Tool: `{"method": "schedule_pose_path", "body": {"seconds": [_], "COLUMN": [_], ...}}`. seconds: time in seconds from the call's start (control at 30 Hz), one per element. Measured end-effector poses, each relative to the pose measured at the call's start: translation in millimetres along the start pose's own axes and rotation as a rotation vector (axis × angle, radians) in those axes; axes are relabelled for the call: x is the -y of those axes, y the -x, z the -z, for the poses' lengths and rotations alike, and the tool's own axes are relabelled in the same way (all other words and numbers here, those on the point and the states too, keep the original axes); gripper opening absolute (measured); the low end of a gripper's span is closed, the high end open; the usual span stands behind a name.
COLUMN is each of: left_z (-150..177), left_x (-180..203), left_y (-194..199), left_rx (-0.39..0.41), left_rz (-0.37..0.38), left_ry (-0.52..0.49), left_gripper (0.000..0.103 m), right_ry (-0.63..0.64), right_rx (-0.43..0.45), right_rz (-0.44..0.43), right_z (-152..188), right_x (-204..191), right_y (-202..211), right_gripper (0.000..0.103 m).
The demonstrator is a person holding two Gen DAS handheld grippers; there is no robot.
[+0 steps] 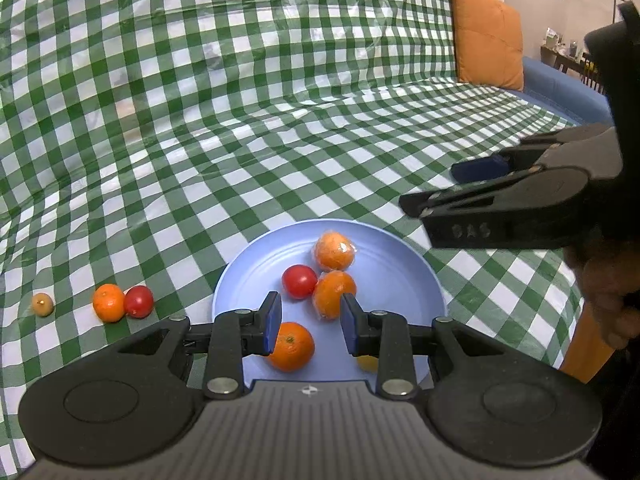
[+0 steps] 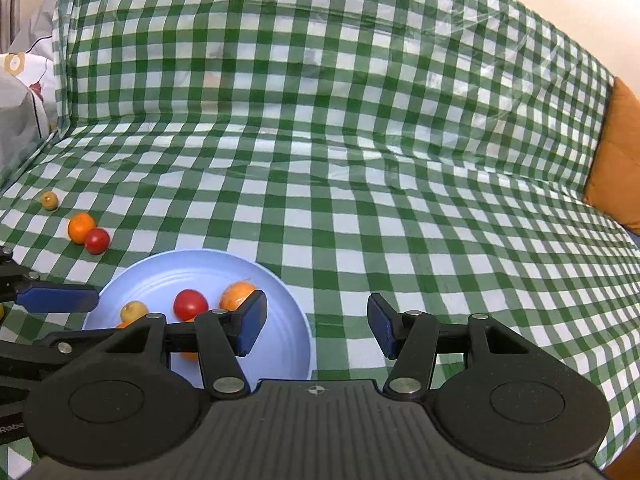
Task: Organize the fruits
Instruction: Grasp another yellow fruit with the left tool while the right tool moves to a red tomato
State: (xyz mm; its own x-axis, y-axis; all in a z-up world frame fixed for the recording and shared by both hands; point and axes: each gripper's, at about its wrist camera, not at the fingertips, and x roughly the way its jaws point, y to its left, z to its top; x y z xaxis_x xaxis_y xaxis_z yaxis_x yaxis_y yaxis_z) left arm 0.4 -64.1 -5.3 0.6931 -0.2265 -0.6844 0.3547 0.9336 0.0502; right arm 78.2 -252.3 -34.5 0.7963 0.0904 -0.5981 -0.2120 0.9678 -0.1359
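Note:
A light blue plate lies on the green checked cloth. It holds three oranges, one near my left gripper, a red tomato and a small yellow fruit. My left gripper is open and empty above the plate's near side. My right gripper is open and empty over the plate's right edge; it also shows in the left wrist view. On the cloth to the left lie an orange, a tomato and a small brownish fruit.
The cloth covers a sofa seat and its back. An orange cushion stands at the right end. A white patterned fabric lies at the left end.

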Motion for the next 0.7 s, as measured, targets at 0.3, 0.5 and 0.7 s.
{"method": "schedule_pose_path", "body": {"seconds": [0.3,0.5,0.7], "left_z": [2.1,9.2,24.5], "left_x": [-22.4,-46.6,-98.1], "left_y": [5.5,16.9,41.7], "left_rx": [-0.031,-0.097,-0.128], "left_rz": [-0.066,-0.133,-0.208], "left_ry": [0.067,0.001,0.049], "left_gripper": [0.035,0.035,0.036], "right_ry": [-0.053,-0.074,-0.111], "right_rx": [0.041,0.047,0.07], "right_rz": [0.02,0.0,-0.041], "right_z": [-4.2,-7.1,-13.9], "right_x": [0.8,-5.8,-13.0], "right_y": [7.2,10.5,16.0], "right_gripper": [0.065,0.065,0.065]}}
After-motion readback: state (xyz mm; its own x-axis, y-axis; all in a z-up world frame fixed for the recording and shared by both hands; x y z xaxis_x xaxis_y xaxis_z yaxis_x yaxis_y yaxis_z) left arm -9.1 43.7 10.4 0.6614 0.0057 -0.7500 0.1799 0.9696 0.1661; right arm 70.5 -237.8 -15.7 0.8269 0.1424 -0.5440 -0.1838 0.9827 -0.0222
